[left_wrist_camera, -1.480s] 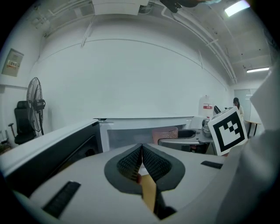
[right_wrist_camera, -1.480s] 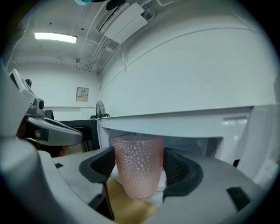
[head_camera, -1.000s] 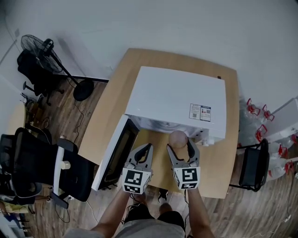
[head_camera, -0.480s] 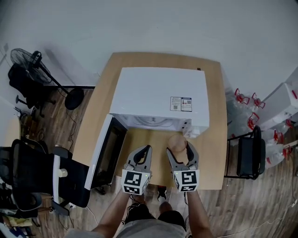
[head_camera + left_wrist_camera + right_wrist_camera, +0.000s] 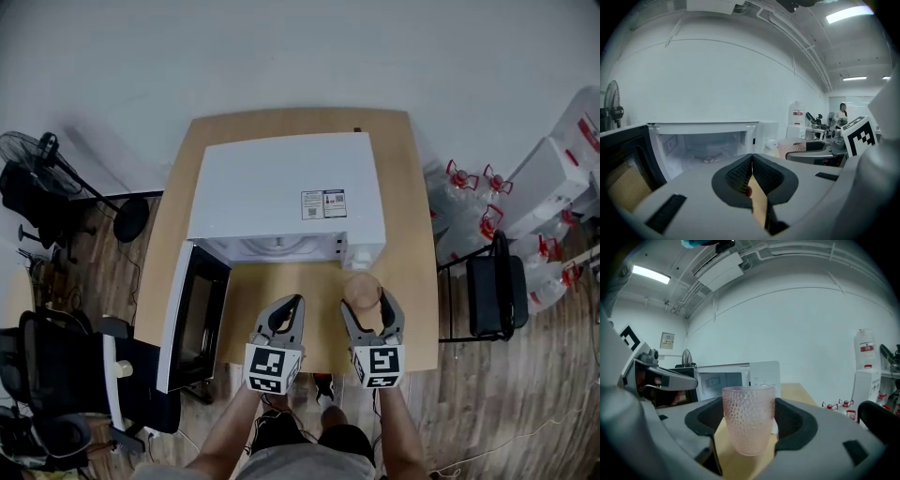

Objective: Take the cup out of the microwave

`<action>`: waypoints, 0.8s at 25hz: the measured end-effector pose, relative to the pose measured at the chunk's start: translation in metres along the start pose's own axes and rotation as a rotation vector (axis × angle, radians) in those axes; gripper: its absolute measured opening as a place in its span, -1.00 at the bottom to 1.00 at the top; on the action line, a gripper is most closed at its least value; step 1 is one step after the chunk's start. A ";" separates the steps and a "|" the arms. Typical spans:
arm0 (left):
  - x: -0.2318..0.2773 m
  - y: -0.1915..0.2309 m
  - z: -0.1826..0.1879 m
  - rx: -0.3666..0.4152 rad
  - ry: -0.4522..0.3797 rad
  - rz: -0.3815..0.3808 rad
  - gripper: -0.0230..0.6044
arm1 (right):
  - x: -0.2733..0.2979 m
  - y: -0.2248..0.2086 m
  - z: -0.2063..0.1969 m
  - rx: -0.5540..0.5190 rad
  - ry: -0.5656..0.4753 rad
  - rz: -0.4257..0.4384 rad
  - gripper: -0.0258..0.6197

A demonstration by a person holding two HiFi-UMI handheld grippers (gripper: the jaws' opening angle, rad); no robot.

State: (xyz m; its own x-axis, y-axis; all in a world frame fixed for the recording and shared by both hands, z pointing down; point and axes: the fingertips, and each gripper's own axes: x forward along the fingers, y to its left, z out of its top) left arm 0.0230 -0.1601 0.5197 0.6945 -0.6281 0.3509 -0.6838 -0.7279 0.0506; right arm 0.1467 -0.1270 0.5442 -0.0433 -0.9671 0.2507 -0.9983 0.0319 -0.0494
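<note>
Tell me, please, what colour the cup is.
Pale translucent pink cup, dimpled all over; clearest in the right gripper view.

Cup (image 5: 748, 418) pale pink, dimpled; microwave (image 5: 281, 192) white; table (image 5: 409, 211) tan wood.

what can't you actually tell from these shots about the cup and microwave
- Base of the cup: right gripper view, the body of the right gripper hides whether it rests on the table.
- Print on the label atop the microwave: head view, too small.
- Front of the cavity floor: left gripper view, hidden behind the left gripper.
</note>
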 end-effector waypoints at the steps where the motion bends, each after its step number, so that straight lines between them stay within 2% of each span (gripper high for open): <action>1: 0.003 -0.004 0.000 0.002 0.001 -0.007 -0.85 | -0.002 -0.005 -0.002 0.002 0.001 -0.010 0.16; 20: 0.055 -0.068 -0.030 0.041 0.082 -0.151 -0.85 | -0.034 -0.083 -0.067 0.032 0.073 -0.182 0.16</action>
State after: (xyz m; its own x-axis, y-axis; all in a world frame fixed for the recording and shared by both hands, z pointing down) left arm 0.1010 -0.1373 0.5642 0.7670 -0.4875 0.4173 -0.5624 -0.8238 0.0713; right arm 0.2282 -0.0795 0.6050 0.1336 -0.9354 0.3273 -0.9882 -0.1509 -0.0276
